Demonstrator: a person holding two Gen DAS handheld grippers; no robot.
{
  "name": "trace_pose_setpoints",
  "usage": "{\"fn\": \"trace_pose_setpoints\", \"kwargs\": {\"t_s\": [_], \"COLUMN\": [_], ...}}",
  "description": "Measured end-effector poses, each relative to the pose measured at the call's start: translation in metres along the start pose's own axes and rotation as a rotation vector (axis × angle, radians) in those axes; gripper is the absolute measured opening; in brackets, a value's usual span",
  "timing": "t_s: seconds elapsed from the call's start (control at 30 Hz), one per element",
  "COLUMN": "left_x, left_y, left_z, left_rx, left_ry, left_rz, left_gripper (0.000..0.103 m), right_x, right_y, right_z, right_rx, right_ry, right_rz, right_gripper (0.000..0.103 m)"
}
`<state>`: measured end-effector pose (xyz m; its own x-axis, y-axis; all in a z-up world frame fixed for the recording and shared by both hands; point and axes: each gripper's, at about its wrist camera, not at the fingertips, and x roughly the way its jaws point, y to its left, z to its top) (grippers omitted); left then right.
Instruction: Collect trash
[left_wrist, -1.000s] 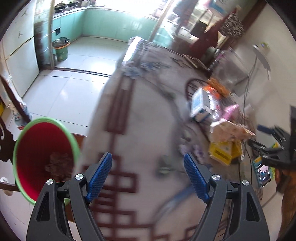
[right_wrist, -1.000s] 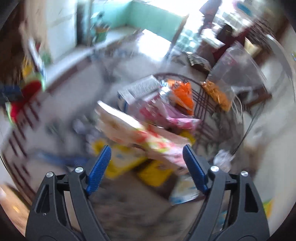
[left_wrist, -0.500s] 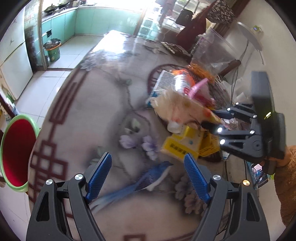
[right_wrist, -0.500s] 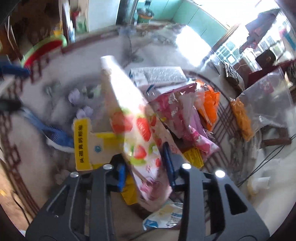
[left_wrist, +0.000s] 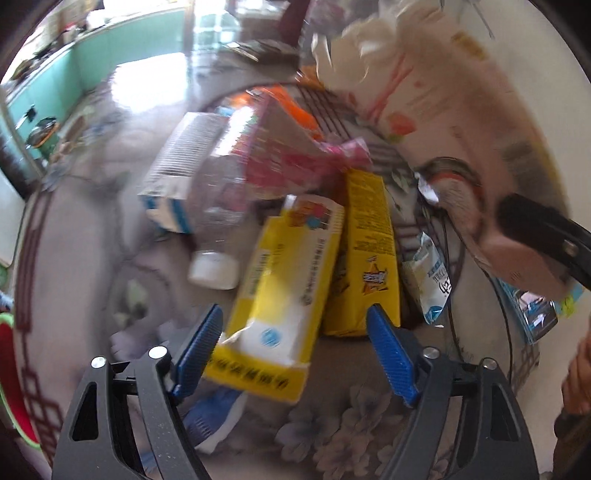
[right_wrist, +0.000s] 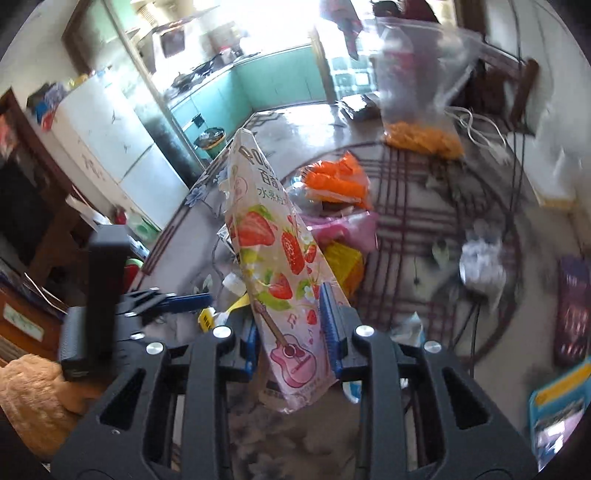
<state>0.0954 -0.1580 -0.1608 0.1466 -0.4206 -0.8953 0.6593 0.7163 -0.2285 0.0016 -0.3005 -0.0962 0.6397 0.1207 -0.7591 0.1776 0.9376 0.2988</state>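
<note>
The table (left_wrist: 88, 236) wore a grey cover printed with flowers and a dark red fret border. Between the pads of the left tool (left_wrist: 295, 345) lay a yellow box (left_wrist: 280, 295), with a second yellow box (left_wrist: 365, 258) just beyond and to its right. Farther ahead, to the left, lay a clear bottle with a white cap (left_wrist: 218, 229) beside a blue-and-white carton (left_wrist: 177, 173). A blue-and-white wrapper (left_wrist: 432, 280) lay right of the tool.

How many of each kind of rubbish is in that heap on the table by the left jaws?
Yellow boxes: 2, one lying across the other
Blue and white carton: 1
Clear bottle: 1
Pink wrapper: 1
Orange wrapper: 1
Blue and white packet: 1
Total: 7
</note>
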Motion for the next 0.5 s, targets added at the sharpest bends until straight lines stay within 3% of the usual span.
{"fn": "trace_pose_setpoints", "kwargs": {"t_s": [0.13,0.27,0.3,0.4,0.5], "left_x": [0.010,0.013,0.013,0.022,0.022], "left_y": [-0.005,0.000,0.003,0.002,0.002], "left_z": [0.009,0.016,0.018,0.018,0.012], "left_rx": [0.011,-0.009,-0.015,-0.023,-0.028], "left_ry": [0.022,0.029,0.032,0.069,0.061], "left_rz": [-0.029,-0.014,-0.021,-0.051,-0.088], "left_gripper": [0.058,0.059,0.061,0.078,0.076], "right_x": [-0.007,-0.010,-0.010,-0.005,-0.001], "right_y": [-0.015,-0.022,-0.022,-0.020,-0.016], "right_z": [-0.004,-0.007,-0.008,-0.008,-0.008], "right_rx": [0.054,0.080,0.082,0.086,0.078], "right_ry": [-0.009,-0.011,-0.011,-0.001,0.009], "right_rz": [0.003,0.012,0.016,0.041,0.054], "right_gripper": [0.029,0.029,0.029,0.029,0.029]}}
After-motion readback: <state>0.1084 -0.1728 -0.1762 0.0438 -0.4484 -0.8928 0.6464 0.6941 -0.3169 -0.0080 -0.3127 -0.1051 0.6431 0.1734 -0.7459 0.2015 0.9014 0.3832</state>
